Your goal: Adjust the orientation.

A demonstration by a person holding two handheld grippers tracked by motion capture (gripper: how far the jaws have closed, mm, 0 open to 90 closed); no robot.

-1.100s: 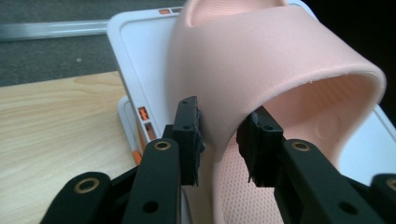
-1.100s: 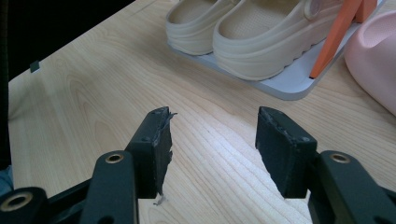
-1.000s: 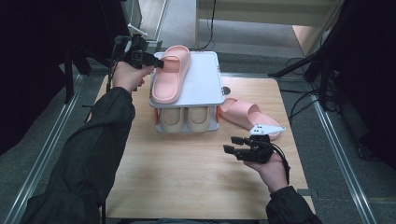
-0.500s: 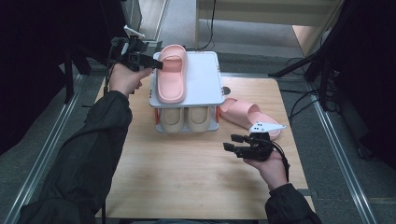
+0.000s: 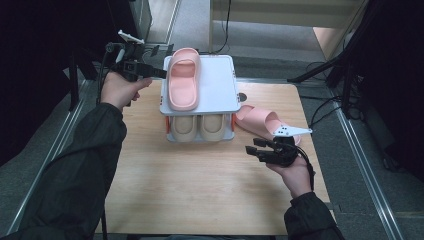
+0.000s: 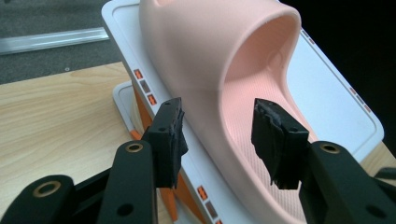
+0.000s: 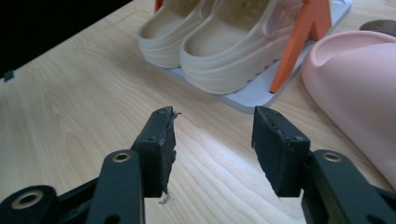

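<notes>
Left gripper view: left tool [image 6: 217, 135] opening beside pink slipper [image 6: 224, 60].

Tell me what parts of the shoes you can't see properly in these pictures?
- Beige slippers, high view: their fronts are hidden under the rack's white top shelf.
- Pink slipper on the table, high view: its near end sits behind the right gripper.
- Pink slipper on the shelf, left gripper view: cut off by the top edge.

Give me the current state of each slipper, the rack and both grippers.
Pink slipper on rack: lying on top shelf, released.
Pink slipper on table: lying beside rack.
Beige pair: on lower shelf.
Rack: upright.
Left gripper: open, jaws just opening, straddling slipper's edge.
Right gripper: open, nothing between jaws.
</notes>
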